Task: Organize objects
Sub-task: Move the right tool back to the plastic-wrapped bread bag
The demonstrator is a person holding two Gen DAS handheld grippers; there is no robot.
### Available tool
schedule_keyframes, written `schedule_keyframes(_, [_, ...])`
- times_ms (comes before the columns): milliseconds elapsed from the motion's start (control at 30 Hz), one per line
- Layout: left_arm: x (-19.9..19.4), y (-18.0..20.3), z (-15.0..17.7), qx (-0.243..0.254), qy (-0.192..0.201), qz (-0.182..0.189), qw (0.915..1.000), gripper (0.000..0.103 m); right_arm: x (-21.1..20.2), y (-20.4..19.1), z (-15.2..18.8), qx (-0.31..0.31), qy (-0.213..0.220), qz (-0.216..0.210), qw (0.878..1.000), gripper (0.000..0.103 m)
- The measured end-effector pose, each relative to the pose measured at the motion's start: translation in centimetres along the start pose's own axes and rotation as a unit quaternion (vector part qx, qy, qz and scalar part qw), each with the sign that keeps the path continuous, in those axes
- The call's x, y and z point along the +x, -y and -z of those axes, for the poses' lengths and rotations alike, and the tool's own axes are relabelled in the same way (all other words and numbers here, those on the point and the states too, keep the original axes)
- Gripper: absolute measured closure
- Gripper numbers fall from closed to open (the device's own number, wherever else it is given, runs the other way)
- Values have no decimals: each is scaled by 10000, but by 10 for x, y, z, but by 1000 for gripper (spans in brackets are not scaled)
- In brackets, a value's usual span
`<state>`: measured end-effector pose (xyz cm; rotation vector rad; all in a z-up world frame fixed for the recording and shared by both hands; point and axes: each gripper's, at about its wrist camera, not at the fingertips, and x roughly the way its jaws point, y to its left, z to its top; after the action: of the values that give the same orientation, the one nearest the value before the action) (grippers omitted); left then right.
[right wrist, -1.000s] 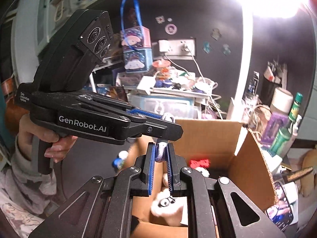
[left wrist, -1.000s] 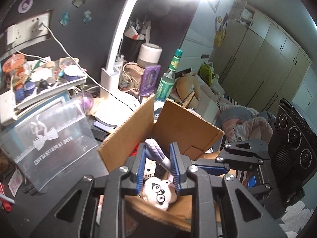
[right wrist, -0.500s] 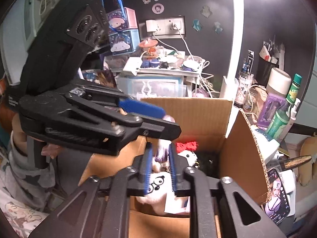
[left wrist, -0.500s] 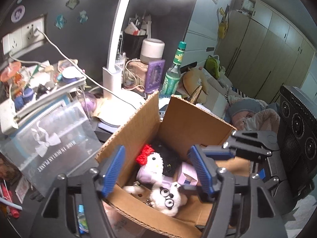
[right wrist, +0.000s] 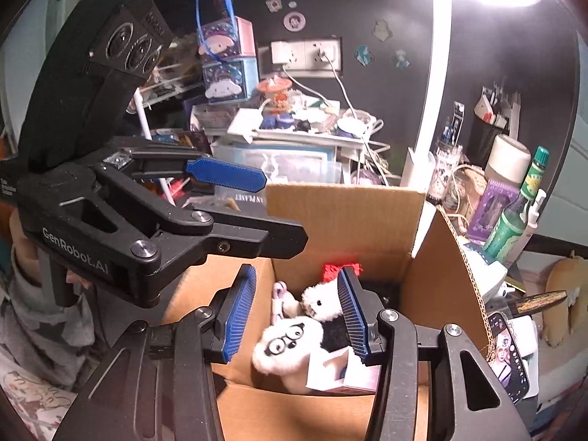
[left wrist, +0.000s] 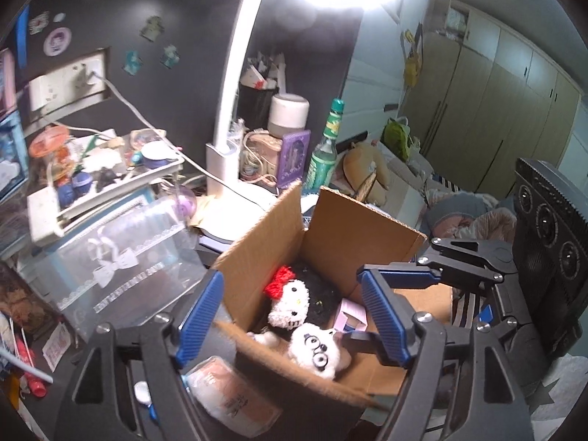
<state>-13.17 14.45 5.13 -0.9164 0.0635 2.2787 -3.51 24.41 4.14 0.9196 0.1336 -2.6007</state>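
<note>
the biggest thing in front of me is the cardboard box (left wrist: 352,231), flaps up, sitting on the cluttered desk (left wrist: 154,294) between both tools. to its left, in my left wrist view, a clear plastic case (left wrist: 121,261) with a white bow print leans beside it, and behind the box stands the white lamp (left wrist: 228,84), its head glaring at the top of the frame. a green bottle (left wrist: 325,147) stands just right of the lamp base.

my left gripper (left wrist: 290,316) hangs over the near edge of the box with its blue pads spread wide and nothing between them. my right gripper (right wrist: 294,316) is also over the box, jaws parted wide and holding nothing; through its camera i see the left tool crossing above the box's left wall.

inside the box lie the soft toys: a white fluffy plush with black glasses (right wrist: 283,349) near the front, a white cat plush with a red bow (left wrist: 286,305) behind it, touching it, and something dark and fuzzy at the back that i cannot make out. a small pale box (right wrist: 341,375) rests against the glasses plush. a thin lilac item (right wrist: 279,301) lies by the left wall of the box, too small for me to identify.
</note>
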Motion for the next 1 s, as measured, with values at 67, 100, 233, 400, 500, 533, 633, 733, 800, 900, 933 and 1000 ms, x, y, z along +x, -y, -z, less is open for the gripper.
schedule_keyframes(67, [-16, -9, 6, -125, 136, -44, 9998, 27, -7, -13, -3, -82, 203, -116, 9997, 61])
schedule_keyframes(100, [-26, -15, 10, -194, 218, -106, 9995, 27, -10, -19, -6, -117, 299, -184, 9993, 61])
schedule_keyframes(233, [-63, -37, 32, -376, 532, -534, 9964, 22, -15, -54, -10, -287, 573, -530, 9965, 61])
schedule_keyframes(400, [-92, -68, 71, -703, 770, -1014, 9894, 19, 3, -101, -4, -480, 396, -1117, 9918, 61])
schedule_keyframes(500, [-98, -85, 100, -972, 797, -1152, 9854, 19, 27, -124, 6, -377, 42, -1507, 9878, 61])
schedule_keyframes(533, [-100, -90, 109, -1079, 796, -1146, 9843, 19, 36, -132, 12, -331, -74, -1554, 9873, 61])
schedule_keyframes(633, [-105, -103, 136, -1300, 735, -1186, 9816, 19, 64, -143, 33, -7, -364, -1484, 9883, 61])
schedule_keyframes(733, [-104, -110, 156, -1460, 650, -1187, 9800, 19, 91, -143, 57, 343, -547, -923, 9936, 53])
schedule_keyframes(800, [-101, -115, 166, -1553, 561, -1106, 9801, 19, 107, -136, 72, 586, -657, -446, 9951, 43])
schedule_keyframes(900, [-95, -120, 176, -1627, 426, -1069, 9799, 19, 123, -127, 89, 754, -665, 168, 9948, 43])
schedule_keyframes(933, [-94, -121, 179, -1651, 401, -1061, 9797, 19, 126, -124, 90, 726, -646, 308, 9948, 43])
schedule_keyframes(1000, [-93, -121, 183, -1691, 385, -1016, 9796, 19, 130, -125, 93, 570, -583, 644, 9946, 42])
